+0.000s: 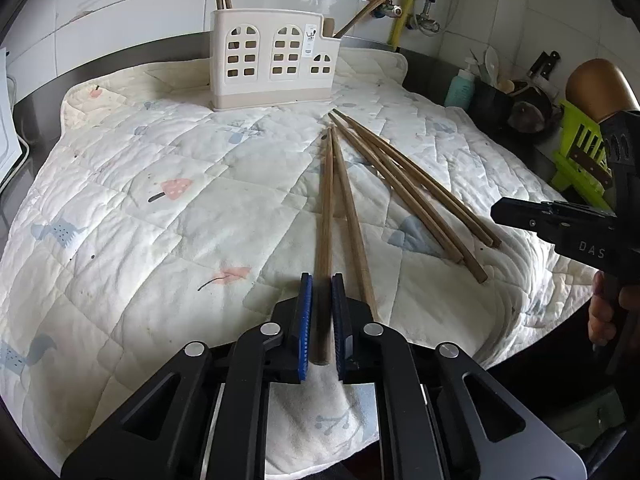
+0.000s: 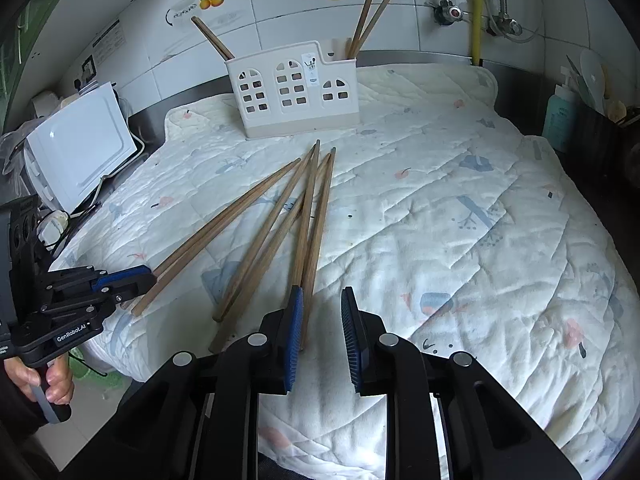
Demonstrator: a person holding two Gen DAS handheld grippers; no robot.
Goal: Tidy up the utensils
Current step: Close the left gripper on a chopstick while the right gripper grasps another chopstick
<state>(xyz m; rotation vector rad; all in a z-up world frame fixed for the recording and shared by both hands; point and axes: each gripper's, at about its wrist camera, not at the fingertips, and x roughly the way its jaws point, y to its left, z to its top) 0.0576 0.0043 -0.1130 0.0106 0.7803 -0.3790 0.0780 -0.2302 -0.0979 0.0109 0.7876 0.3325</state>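
Note:
Several wooden chopsticks (image 2: 276,216) lie fanned out on a white quilted cloth (image 2: 460,240). A cream utensil holder (image 1: 272,64) with window cut-outs stands at the cloth's far edge and holds a few chopsticks; it also shows in the right wrist view (image 2: 296,88). My left gripper (image 1: 320,280) is shut on the near end of one chopstick (image 1: 326,208), which rests on the cloth. It shows in the right wrist view (image 2: 148,274) too. My right gripper (image 2: 322,296) is open and empty, just right of the chopstick ends. It shows at the right of the left wrist view (image 1: 500,210).
A white appliance (image 2: 80,144) sits left of the cloth. A teal bottle (image 2: 560,116), dark containers and a green rack (image 1: 580,156) stand to the right. Taps and a yellow pipe (image 2: 474,8) run along the tiled wall behind.

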